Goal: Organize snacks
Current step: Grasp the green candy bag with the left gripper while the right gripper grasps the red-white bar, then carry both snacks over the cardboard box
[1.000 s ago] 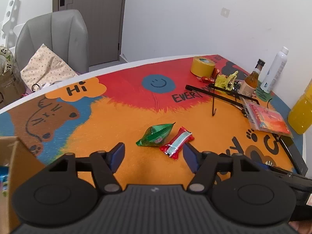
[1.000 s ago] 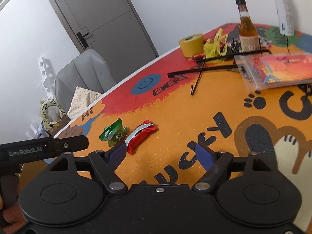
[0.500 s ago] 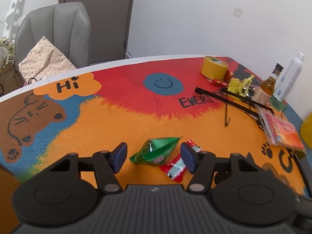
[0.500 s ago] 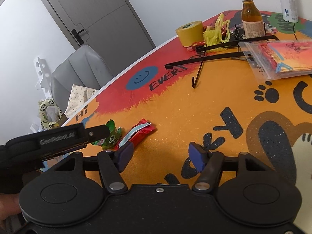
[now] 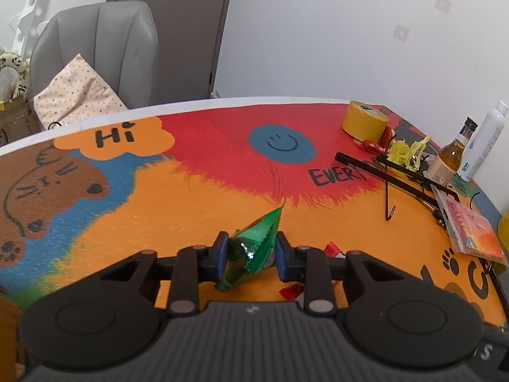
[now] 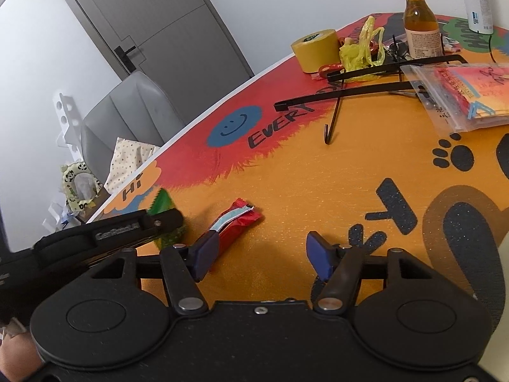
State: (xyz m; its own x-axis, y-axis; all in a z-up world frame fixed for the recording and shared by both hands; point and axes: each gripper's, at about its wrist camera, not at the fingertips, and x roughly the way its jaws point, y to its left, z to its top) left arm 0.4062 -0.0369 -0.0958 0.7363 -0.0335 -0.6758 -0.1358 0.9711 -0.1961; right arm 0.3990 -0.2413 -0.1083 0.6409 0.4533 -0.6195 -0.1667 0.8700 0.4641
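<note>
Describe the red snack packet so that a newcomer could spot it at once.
Start at the colourful table mat, on its orange part. The red snack packet lies flat beside the green snack packet. Only the red one is long, with a pale stripe.

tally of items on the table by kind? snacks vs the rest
Snack packets: 2 — green packet, red packet
Bottles: 2 — amber bottle, white bottle
Tape rolls: 1 — yellow tape
Zip bags: 1 — clear bag
Total: 6
</note>
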